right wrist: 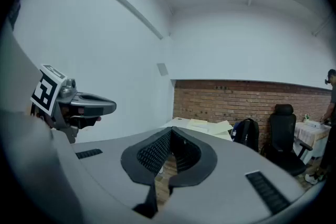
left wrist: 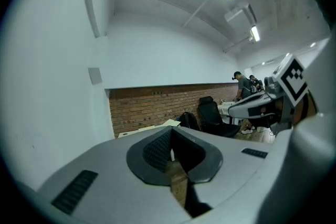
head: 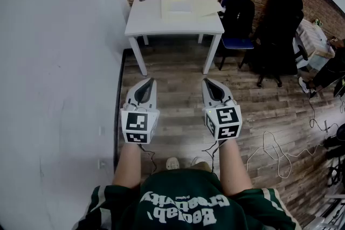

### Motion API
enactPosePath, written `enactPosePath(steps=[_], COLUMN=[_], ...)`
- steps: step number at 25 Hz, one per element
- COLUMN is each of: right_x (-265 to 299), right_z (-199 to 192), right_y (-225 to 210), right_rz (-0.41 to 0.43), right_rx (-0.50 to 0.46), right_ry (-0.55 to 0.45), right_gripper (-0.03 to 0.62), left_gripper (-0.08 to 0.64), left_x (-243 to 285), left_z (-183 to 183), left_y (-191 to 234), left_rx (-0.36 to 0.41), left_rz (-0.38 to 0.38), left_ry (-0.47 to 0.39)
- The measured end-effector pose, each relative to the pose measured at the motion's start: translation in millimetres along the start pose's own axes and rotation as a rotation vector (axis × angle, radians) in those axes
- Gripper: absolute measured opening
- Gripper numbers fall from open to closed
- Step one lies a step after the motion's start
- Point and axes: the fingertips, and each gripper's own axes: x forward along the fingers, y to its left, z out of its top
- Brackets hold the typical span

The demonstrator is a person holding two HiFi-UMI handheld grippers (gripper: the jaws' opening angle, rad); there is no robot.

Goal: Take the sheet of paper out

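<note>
A white table point(head: 141, 23) stands against the brick wall at the top of the head view. On it lie a pale yellow folder point(head: 205, 4) and a white sheet of paper point(head: 180, 6) resting on the folder. Both grippers hover over the wooden floor, well short of the table and pointing at it. My left gripper point(head: 147, 82) is shut and holds nothing, and my right gripper point(head: 207, 82) is likewise shut and holds nothing. The right gripper view shows the table top point(right wrist: 176, 123) and folder point(right wrist: 207, 126) past the closed right gripper point(right wrist: 171, 131). In the left gripper view the left gripper point(left wrist: 171, 131) partly hides the table.
A blue chair with a black backpack point(head: 238, 16) stands right of the table, then a black office chair point(head: 277, 29). Further right are a cluttered desk point(head: 312, 37) and a seated person point(head: 329, 70). Cables point(head: 280, 153) trail on the floor. A white wall point(head: 54, 62) runs along the left.
</note>
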Motion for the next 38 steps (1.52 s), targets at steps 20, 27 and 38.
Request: enactPosePath(steps=[20, 27, 38], right_x=[16.3, 19.4, 61.3], right_z=[-4.4, -6.1, -4.5], right_y=[25.2, 29.3, 7.8], right_rz=[0.031, 0.015, 0.03], right_rx=[-0.014, -0.014, -0.008], right_ry=[0.027, 0.026, -0.012], right_gripper=[-0.008, -0.008, -0.008], left_gripper=[0.0, 0.0, 0.0], left_x=[-1.3, -0.2, 45.9], left_z=[-5.5, -9.8, -15.8], left_y=[19.5, 26.3, 37.5], left_rx=[0.013, 0.015, 0.024], left_rz=[-0.023, -0.038, -0.039], left_ry=[-0.004, -0.002, 0.01])
